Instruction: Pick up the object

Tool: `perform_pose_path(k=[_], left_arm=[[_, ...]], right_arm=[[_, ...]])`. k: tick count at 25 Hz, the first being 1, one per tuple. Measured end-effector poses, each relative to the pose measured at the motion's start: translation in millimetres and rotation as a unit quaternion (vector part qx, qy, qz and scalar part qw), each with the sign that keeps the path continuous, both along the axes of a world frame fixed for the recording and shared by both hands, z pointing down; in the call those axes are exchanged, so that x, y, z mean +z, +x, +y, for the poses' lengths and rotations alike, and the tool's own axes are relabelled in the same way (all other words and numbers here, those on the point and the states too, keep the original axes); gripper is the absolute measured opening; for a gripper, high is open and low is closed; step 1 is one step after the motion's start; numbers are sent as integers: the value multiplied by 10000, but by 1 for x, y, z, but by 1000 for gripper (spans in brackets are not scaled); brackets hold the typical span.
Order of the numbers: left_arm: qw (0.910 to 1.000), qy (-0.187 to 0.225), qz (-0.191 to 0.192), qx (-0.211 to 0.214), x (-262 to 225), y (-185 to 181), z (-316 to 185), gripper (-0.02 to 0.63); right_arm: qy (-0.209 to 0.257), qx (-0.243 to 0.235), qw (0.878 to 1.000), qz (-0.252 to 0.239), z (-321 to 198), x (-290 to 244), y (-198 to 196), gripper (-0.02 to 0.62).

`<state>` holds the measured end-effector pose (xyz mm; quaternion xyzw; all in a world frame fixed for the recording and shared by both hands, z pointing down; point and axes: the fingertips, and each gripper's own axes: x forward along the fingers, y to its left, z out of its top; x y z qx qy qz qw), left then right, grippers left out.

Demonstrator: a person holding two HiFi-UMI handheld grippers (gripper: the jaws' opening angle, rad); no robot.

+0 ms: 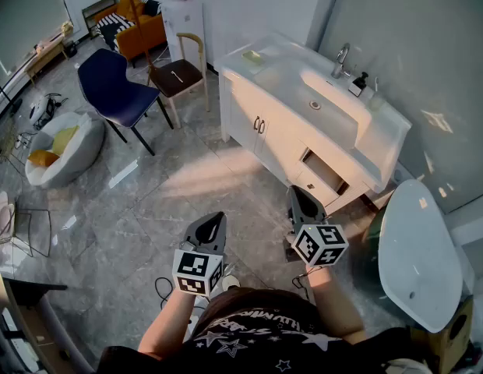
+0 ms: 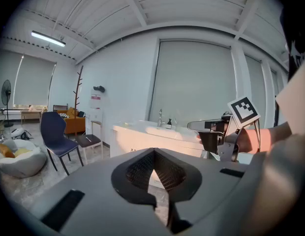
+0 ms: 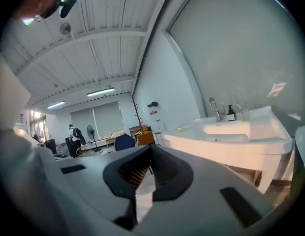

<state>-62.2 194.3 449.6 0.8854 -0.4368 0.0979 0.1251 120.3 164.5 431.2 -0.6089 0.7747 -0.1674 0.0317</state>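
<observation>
Both grippers hang over the grey tiled floor in front of a white vanity (image 1: 282, 135). My left gripper (image 1: 216, 219) is shut with nothing between its jaws; its tips meet in the left gripper view (image 2: 153, 153). My right gripper (image 1: 297, 191) is also shut and empty (image 3: 150, 149), and it shows from the side in the left gripper view (image 2: 211, 128). A small yellow-green object (image 1: 252, 56) lies on the vanity's far left corner, well ahead of both grippers. A faucet (image 1: 341, 57) and a dark soap bottle (image 1: 358, 82) stand behind the sink basin (image 1: 329, 93).
A vanity drawer (image 1: 323, 171) stands open just ahead of the right gripper. A white toilet lid (image 1: 417, 252) is at the right. A blue chair (image 1: 113, 84), a wooden chair (image 1: 178, 72) and a beanbag (image 1: 62, 150) are to the left, with cables on the floor.
</observation>
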Motion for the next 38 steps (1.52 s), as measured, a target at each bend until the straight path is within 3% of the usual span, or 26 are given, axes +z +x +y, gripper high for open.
perform_pose_path(k=[6, 12, 20, 23, 26, 38], left_arm=[[9999, 63, 34, -138, -6, -3, 1, 17], [9992, -269, 4, -298, 20, -19, 17, 17], [9983, 17, 26, -581, 11, -73, 0, 17], [9976, 3, -1, -689, 12, -93, -6, 17], [9971, -57, 5, -760, 13, -106, -9, 17], [9927, -171, 38, -1196, 27, -128, -81, 17]], right_arm=[[1, -166, 9999, 49, -2, -2, -4, 12], [-222, -347, 9991, 36, -4, 18, -21, 12], [204, -711, 9971, -202, -28, 12, -71, 16], [201, -735, 9966, -306, -41, 10, -86, 179], [58, -763, 9968, -208, -53, 14, -95, 260], [-230, -932, 9954, -4, -144, 40, -109, 287]])
